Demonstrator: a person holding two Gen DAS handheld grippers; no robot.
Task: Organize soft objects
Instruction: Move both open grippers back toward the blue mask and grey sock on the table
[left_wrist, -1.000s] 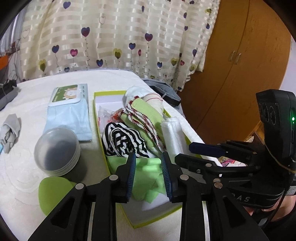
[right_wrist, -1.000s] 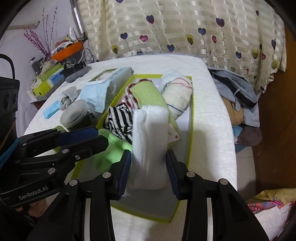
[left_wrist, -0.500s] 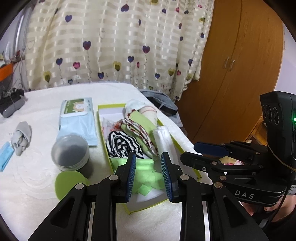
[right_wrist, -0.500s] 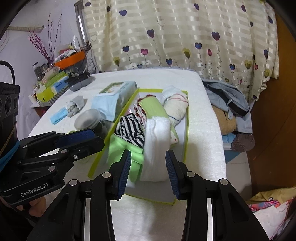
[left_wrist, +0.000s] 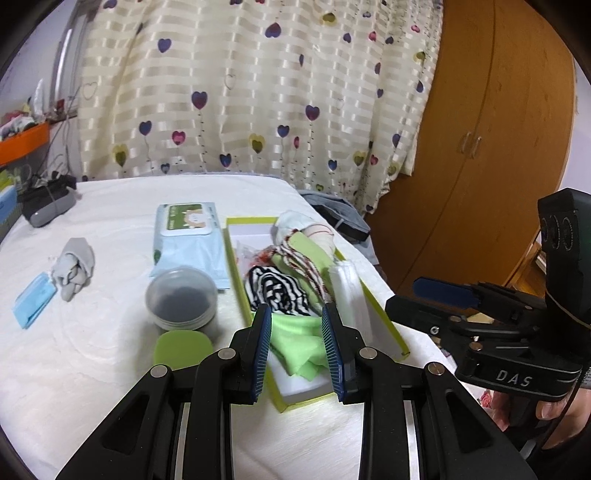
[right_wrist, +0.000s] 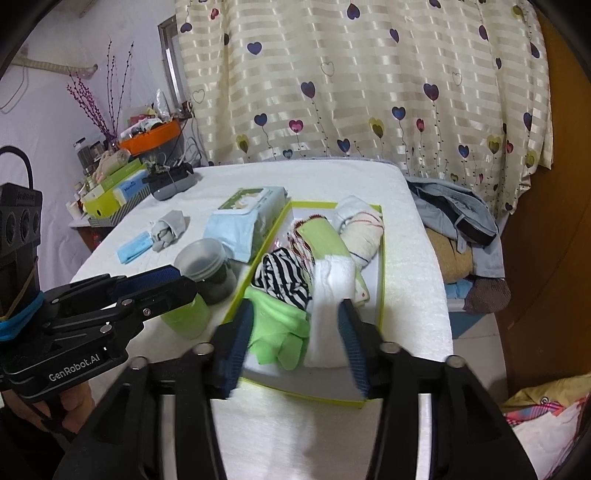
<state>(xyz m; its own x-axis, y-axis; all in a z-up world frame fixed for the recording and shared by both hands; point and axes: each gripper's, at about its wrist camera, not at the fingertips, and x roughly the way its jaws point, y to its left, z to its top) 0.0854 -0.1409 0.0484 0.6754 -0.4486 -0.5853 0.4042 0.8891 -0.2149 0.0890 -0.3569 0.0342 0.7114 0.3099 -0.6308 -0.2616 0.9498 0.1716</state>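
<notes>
Left wrist view. Left gripper (left_wrist: 297, 345), lower centre: fingers parted by a moderate gap, holding nothing, hovering above the near end of the box. Yellow-green box (left_wrist: 384, 320), centre, on the white tablecloth (left_wrist: 110, 206). Contents: light green cloth (left_wrist: 295, 338) at the near end; black-and-white striped cloth (left_wrist: 275, 290) mid-box; green cloth with red-stitched edging (left_wrist: 308, 254) behind it; rolled white cloth (left_wrist: 347, 286) along the right wall. Left of box: wet-wipes pack (left_wrist: 188, 236), lidded round container (left_wrist: 181, 299), green lid-like item (left_wrist: 183, 349). Far left: grey balled sock (left_wrist: 72, 266), blue packet (left_wrist: 35, 304). Right gripper (left_wrist: 491, 321), right edge: fingers barely parted, empty.

Right wrist view. Right gripper (right_wrist: 295, 347), lower centre: fingers wide apart, blurred, gripping nothing, one on each side of the near ends of the light green cloth (right_wrist: 275, 332) and rolled white cloth (right_wrist: 330, 295). Both lie in the box (right_wrist: 380, 295), centre frame. Striped cloth (right_wrist: 282, 275) and cream rolled sock (right_wrist: 360, 230) lie farther back. Left gripper (right_wrist: 147, 284), left edge: fingers apart, empty. Curtain (right_wrist: 369, 81) across the top.
</notes>
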